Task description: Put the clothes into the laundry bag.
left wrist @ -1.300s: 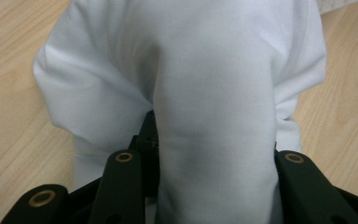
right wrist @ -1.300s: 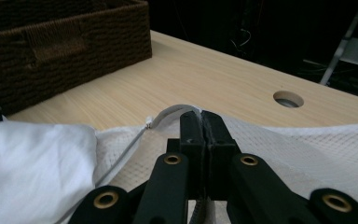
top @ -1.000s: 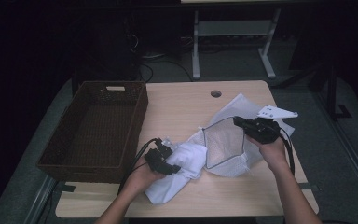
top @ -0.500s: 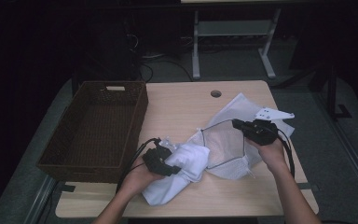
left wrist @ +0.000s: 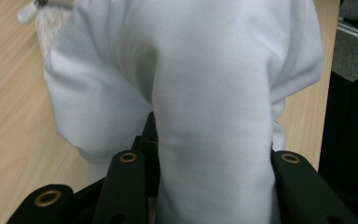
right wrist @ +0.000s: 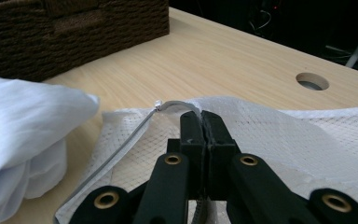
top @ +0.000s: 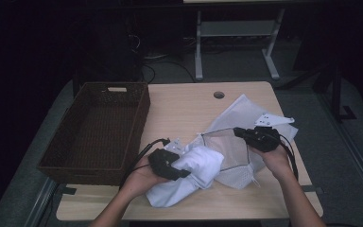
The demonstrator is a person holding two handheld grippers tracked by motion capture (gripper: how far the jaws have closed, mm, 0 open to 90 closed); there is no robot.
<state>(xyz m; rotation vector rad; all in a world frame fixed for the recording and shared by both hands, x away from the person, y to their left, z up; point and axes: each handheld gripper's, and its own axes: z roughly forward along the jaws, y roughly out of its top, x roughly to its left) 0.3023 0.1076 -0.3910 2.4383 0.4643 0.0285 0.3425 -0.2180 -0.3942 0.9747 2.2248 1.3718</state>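
Your left gripper (top: 182, 173) sits near the front edge of the table (top: 189, 104), just right of the wicker basket (top: 94, 132). Its jaws stand fairly wide, clamped on a thick fold of the white cloth (top: 189, 177). In the left gripper view the cloth (left wrist: 205, 102) bulges up between the two jaws and spills over both sides, hiding the tips.

Your right gripper (top: 240, 132) is at the right side of the table, jaws pressed together on the rim of the mesh bag (top: 231, 156). In the right gripper view the gripper (right wrist: 203, 122) pinches the bag (right wrist: 307, 140) just beside the end of its zipper (right wrist: 140, 133); the rim is lifted off the table and the mouth faces the cloth.

The cloth (right wrist: 23, 130) lies bunched on the table, its near end touching the bag's mouth; most of it is outside the bag. Cloth and bag rest between your two hands. The basket stands on the table's left side.
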